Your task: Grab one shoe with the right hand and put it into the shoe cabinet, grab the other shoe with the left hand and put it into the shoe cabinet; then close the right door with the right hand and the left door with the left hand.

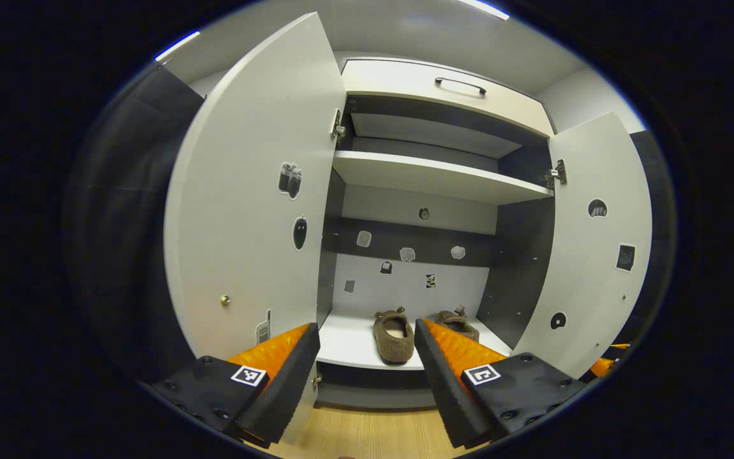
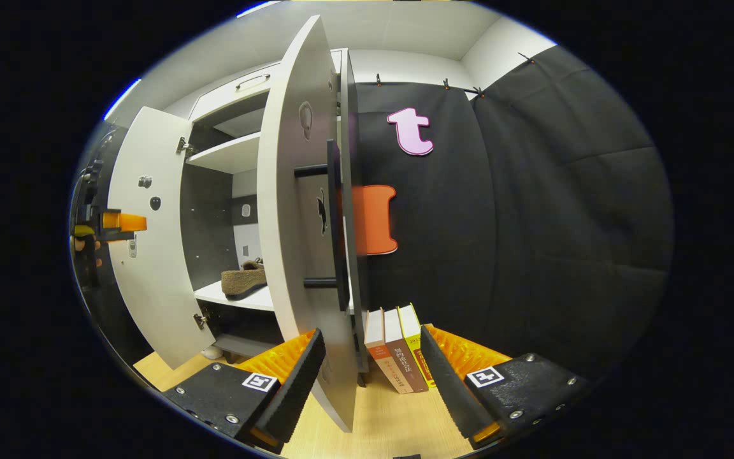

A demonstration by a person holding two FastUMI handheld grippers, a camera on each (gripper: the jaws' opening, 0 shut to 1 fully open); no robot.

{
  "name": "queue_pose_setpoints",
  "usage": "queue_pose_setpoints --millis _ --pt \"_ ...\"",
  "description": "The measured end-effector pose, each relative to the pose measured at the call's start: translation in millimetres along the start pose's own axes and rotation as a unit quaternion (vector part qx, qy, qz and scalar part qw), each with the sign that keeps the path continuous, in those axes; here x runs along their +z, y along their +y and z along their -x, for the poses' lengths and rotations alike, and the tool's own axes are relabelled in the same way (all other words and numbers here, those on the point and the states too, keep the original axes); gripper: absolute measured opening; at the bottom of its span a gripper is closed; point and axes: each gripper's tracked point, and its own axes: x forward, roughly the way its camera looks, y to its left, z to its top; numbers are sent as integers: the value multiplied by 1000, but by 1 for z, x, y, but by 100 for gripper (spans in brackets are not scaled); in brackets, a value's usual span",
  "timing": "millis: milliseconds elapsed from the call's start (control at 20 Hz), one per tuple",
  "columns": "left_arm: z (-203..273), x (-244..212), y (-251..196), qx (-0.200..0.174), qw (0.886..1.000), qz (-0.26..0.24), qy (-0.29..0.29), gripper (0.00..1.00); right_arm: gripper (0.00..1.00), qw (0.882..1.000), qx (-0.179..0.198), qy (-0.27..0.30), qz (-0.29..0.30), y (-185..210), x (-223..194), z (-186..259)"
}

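Both shoes (image 1: 394, 336) lay side by side on the bottom shelf (image 1: 351, 347) of the cabinet (image 1: 434, 131), toes outward. Both doors stood open. The left gripper (image 1: 367, 363) faced the cabinet's inside, its fingers spread wide and holding nothing. The right gripper (image 2: 372, 370) sat at the right door (image 2: 297, 210), fingers apart with the door's edge between them; whether either touched it could not be told. Books (image 2: 399, 347) stood on the floor (image 2: 392, 427) just beside that door.

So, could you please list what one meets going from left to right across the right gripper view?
Other gripper, held by a hand → open white left cabinet door → brown fuzzy slipper on the shelf → white right door, edge-on → three upright books.
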Motion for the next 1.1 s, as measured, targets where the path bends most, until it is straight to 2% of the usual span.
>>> queue_pose_setpoints --millis 250,550,650,750,800,850,1100 --pt "41 -8 18 3 1000 5 -4 97 92 1000 4 4 -10 5 -2 5" --pt "63 -21 40 -6 1000 15 3 94 90 1000 -10 -1 23 18 0 10" --pt "65 -23 51 -6 1000 20 2 97 89 1000 -14 -1 20 25 -1 10" --pt "69 -22 65 -5 1000 21 3 94 89 1000 -17 -2 13 35 -2 10" --pt "71 -22 70 -5 1000 20 3 97 89 1000 -17 -3 13 41 -2 10" --pt "72 -21 75 -6 1000 19 1 97 80 1000 -16 -4 14 48 0 9" --pt "78 -22 107 -3 1000 16 -3 99 80 1000 2 -11 22 93 -2 -4"
